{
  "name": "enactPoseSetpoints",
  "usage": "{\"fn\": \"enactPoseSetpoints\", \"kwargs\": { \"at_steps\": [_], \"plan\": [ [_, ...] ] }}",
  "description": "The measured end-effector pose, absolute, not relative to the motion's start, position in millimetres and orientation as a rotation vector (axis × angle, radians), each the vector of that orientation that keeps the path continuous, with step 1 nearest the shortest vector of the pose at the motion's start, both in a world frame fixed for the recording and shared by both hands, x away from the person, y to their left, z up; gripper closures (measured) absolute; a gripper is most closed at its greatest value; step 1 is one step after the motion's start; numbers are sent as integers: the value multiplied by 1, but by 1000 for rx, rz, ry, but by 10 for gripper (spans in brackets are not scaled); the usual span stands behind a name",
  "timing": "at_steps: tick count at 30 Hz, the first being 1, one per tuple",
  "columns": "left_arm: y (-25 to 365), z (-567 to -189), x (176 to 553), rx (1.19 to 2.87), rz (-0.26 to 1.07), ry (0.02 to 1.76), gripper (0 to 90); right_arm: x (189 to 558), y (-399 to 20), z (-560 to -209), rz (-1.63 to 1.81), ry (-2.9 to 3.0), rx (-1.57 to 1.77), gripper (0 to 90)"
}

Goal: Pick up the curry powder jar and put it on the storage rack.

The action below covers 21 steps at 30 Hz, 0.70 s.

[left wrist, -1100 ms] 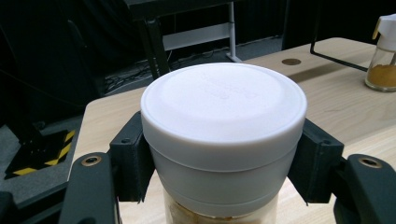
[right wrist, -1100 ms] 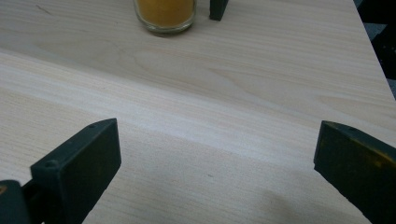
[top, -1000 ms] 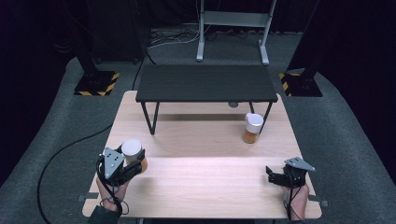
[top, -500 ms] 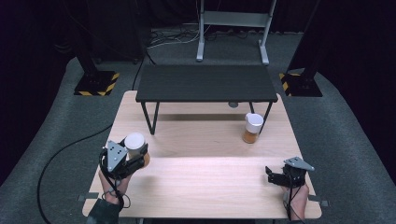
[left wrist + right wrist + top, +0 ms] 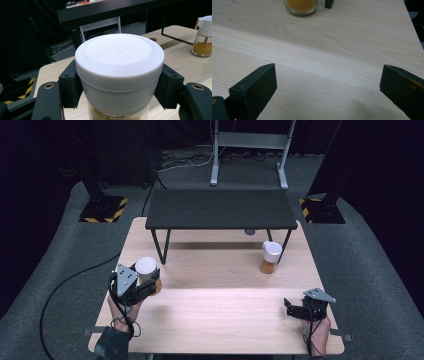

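A glass jar with a white lid (image 5: 146, 266) is gripped by my left gripper (image 5: 149, 285) near the left edge of the wooden table (image 5: 220, 320). In the left gripper view both black jaws press on the jar (image 5: 119, 57) just under its lid, and pale contents show below. A second jar (image 5: 270, 257), with a white cap and orange powder inside, stands at the right middle of the table. My right gripper (image 5: 289, 306) rests open near the front right corner, nothing between its jaws (image 5: 328, 87); the orange jar (image 5: 300, 5) lies ahead of it.
A low black bench (image 5: 220, 210) stands across the far half of the table, its thin legs (image 5: 162, 247) close behind the held jar. Beyond the table are dark floor, cables and a metal stand (image 5: 247, 150). Bare wood lies between the two grippers.
My left gripper has carried the white-lidded jar a little farther from the front edge and slightly to the right. The right gripper has stayed put.
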<state>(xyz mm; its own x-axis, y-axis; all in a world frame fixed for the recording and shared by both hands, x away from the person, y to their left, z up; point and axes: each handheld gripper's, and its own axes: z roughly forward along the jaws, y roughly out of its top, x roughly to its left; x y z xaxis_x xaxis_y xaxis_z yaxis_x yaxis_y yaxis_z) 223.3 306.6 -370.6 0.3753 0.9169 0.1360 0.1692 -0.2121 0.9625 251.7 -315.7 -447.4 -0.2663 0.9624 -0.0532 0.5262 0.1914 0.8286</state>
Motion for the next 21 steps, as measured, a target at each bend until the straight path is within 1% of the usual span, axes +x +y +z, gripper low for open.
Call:
{"fn": "enactPoseSetpoints", "kwargs": {
  "at_steps": [21],
  "plan": [
    [302,-364,242,1670,925,972,334,252,-315,-447,950,1882,1389,0]
  ]
}}
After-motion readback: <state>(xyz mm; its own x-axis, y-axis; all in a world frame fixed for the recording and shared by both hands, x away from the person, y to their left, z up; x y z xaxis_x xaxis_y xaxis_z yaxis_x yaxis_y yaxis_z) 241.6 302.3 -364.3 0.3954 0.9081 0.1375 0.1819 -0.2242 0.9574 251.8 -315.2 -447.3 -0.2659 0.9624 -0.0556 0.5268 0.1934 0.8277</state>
